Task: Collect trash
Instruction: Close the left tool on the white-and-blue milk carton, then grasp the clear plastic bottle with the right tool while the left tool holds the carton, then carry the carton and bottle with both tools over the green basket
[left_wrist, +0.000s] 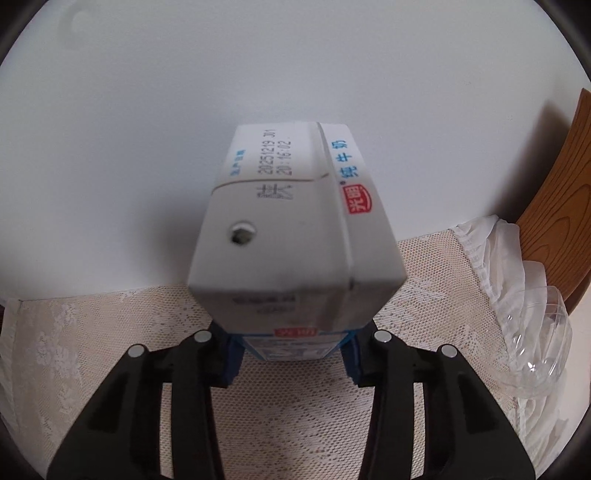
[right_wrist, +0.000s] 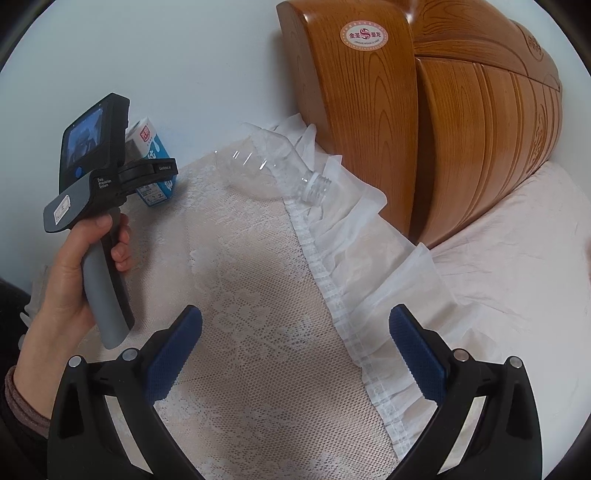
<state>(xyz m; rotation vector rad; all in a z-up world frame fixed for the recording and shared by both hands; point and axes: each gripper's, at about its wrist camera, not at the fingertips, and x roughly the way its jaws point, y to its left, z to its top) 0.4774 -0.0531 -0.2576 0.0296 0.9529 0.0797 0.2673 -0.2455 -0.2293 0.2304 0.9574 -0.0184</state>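
A white and blue milk carton (left_wrist: 291, 236) stands upright on the lace-covered tabletop, with a straw hole in its top. My left gripper (left_wrist: 291, 350) is shut on the milk carton low on its sides, blue pads pressed to both faces. The carton also shows in the right wrist view (right_wrist: 153, 162), behind the hand-held left gripper. A clear empty plastic bottle (right_wrist: 280, 173) lies on its side near the cloth's frilled edge, uncapped mouth toward the right; it also shows in the left wrist view (left_wrist: 535, 332). My right gripper (right_wrist: 295, 354) is open and empty above the cloth.
A cream lace tablecloth (right_wrist: 258, 314) with a white frill (right_wrist: 343, 258) covers the surface. A carved wooden headboard (right_wrist: 424, 110) stands to the right, with a pink bedsheet (right_wrist: 517, 277) beside it. A white wall (left_wrist: 258, 66) lies behind the carton.
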